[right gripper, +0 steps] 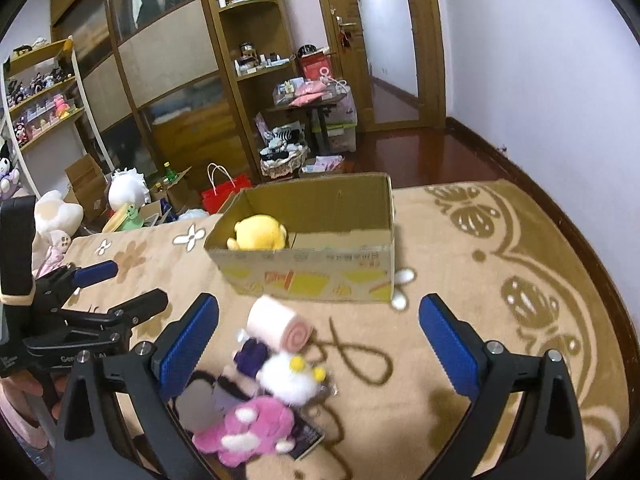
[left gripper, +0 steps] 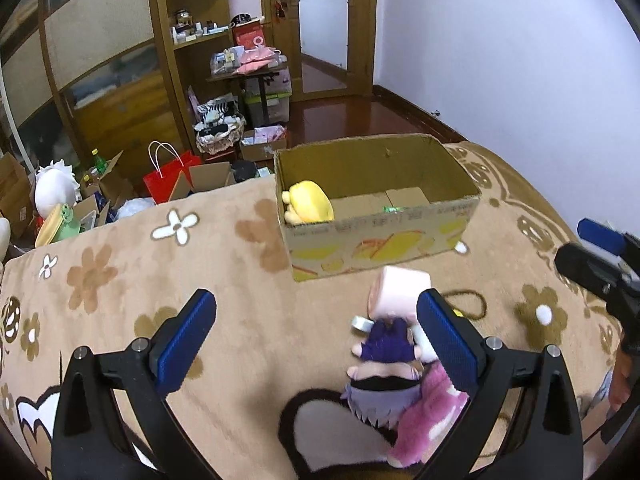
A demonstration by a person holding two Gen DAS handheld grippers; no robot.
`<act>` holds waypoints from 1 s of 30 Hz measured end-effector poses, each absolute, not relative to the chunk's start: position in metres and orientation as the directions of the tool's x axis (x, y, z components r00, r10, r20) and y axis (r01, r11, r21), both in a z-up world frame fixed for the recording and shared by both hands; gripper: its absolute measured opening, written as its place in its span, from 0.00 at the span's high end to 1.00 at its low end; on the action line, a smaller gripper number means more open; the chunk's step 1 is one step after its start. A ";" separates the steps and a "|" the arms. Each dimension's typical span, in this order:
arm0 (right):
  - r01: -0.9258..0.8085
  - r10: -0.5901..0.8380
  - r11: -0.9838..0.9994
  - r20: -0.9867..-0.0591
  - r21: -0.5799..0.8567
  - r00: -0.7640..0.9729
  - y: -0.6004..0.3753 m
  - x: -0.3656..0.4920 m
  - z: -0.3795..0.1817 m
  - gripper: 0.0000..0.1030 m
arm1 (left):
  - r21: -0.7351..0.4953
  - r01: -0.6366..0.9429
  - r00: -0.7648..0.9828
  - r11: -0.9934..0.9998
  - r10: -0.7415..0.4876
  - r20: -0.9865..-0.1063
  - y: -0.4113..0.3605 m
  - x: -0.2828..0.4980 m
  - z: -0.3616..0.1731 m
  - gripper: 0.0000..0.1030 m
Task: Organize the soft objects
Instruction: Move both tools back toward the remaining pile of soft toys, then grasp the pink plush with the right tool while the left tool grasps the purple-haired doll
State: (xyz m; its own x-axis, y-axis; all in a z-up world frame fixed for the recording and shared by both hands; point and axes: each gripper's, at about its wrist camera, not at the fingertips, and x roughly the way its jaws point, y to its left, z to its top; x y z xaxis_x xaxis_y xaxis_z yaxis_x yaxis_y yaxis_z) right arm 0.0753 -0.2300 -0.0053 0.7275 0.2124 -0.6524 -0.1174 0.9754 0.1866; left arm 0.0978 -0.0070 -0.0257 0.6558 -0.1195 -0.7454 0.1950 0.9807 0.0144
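Note:
An open cardboard box (left gripper: 384, 236) (right gripper: 320, 276) stands on the beige flowered blanket and holds a yellow plush (left gripper: 308, 202) (right gripper: 260, 234) at its left end. In front of it lies a small pile: a pink roll-cake plush (left gripper: 400, 290) (right gripper: 278, 328), a purple-clad doll (left gripper: 384, 364) (right gripper: 250, 354), a pink plush (left gripper: 428, 420) (right gripper: 248, 428) and a white plush with yellow spots (right gripper: 294, 380). My left gripper (left gripper: 316, 340) is open above the blanket, its right finger over the pile. My right gripper (right gripper: 318, 344) is open above the pile. Both are empty.
The blanket (left gripper: 180, 280) (right gripper: 500, 320) covers the bed; its far edge drops to a cluttered floor with a red bag (left gripper: 170, 178) (right gripper: 224, 192), boxes and plush toys. A wooden wardrobe (right gripper: 168, 92) and shelves stand behind. The right gripper shows at the left wrist view's right edge (left gripper: 600, 264).

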 end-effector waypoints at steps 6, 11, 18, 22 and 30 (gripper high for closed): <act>-0.123 0.234 0.970 -0.681 0.208 0.694 -0.223 0.060 -0.023 0.00 | -0.028 0.193 0.628 0.981 -0.145 -0.765 -0.006 0.093 -0.037 0.03; -0.143 0.250 0.968 -0.712 0.209 0.656 -0.211 0.055 -0.044 0.00 | -0.071 0.201 0.592 0.977 -0.179 -0.786 -0.005 0.095 -0.052 0.03; -0.187 0.242 0.969 -0.758 0.160 0.605 -0.191 0.060 -0.066 0.00 | -0.108 0.212 0.540 0.971 -0.209 -0.816 -0.010 0.105 -0.076 0.03; -0.200 0.250 0.966 -0.789 0.163 0.561 -0.188 0.065 -0.080 0.00 | -0.125 0.222 0.509 0.967 -0.225 -0.831 -0.014 0.115 -0.089 0.03; -0.225 0.261 0.960 -0.833 0.170 0.487 -0.175 0.076 -0.107 0.00 | -0.160 0.236 0.441 0.958 -0.252 -0.861 -0.022 0.133 -0.112 0.03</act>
